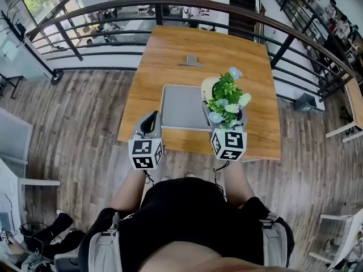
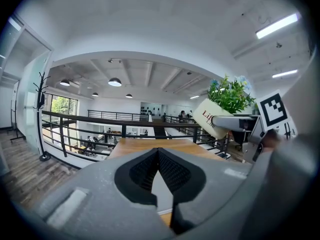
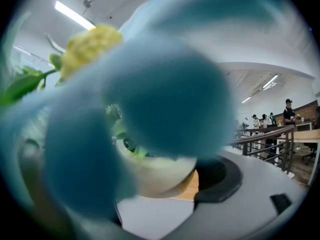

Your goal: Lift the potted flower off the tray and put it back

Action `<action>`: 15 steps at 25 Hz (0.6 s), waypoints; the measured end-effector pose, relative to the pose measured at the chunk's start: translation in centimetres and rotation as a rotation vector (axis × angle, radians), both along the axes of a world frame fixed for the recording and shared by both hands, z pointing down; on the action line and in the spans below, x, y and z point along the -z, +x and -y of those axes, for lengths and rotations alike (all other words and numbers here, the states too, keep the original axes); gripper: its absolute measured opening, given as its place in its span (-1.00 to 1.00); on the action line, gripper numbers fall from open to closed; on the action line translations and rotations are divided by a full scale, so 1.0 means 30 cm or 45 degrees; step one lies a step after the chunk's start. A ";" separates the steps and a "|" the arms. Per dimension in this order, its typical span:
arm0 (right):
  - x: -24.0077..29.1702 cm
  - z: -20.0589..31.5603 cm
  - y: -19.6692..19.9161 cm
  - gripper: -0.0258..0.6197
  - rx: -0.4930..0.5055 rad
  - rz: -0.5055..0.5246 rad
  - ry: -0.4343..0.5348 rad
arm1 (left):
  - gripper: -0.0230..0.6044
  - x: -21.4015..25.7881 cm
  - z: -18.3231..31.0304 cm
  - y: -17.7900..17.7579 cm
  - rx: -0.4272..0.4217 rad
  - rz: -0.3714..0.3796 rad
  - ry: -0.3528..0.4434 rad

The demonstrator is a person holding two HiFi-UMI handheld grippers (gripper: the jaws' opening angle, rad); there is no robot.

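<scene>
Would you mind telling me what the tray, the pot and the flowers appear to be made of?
The tray: likely plastic or coated metal, uniform matte grey. The pot: probably glazed ceramic, though plastic is possible; smooth cream surface with printed lettering. The flowers: seemingly artificial, fabric petals and plastic leaves, judging by their even colours.

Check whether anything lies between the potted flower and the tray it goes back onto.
Nothing visible does. The right claw holds the potted flower tilted over the right edge of the tray, and the tray's surface shows bare. The left claw, shut and empty, sits off its near-left corner.
</scene>
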State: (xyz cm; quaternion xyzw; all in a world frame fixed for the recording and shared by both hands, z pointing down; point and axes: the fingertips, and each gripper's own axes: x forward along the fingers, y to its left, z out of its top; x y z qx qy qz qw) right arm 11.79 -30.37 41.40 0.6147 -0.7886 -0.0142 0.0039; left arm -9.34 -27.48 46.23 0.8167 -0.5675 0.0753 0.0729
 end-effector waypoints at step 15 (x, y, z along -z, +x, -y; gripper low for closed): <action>-0.096 0.126 -0.107 0.52 0.087 -0.040 -0.062 | -0.88 0.022 -0.044 -0.083 0.095 0.010 0.017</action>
